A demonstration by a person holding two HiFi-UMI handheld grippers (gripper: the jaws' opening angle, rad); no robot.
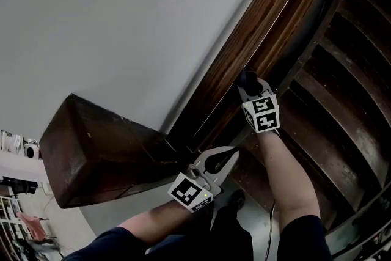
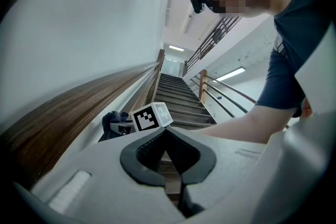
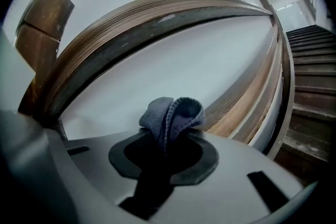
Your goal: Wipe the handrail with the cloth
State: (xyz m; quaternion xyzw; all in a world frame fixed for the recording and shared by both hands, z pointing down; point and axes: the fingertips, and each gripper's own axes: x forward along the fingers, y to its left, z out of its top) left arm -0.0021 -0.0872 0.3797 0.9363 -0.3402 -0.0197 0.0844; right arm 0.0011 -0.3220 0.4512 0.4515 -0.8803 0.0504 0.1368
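Pinching cloth (image 3: pixel 171 112) in right gripper (image 3: pixel 167 140) beside handrail (image 3: pixel 157 14) | left gripper (image 2: pixel 165 128) jaws together, empty | risk: rubbing friction could pull cloth free.

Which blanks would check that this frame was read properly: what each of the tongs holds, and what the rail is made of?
1. The right tongs are shut on a blue-grey ___.
2. The left tongs are shut and hold ___.
3. The handrail along the white wall is made of dark ___.

Missing words: cloth; nothing; wood.
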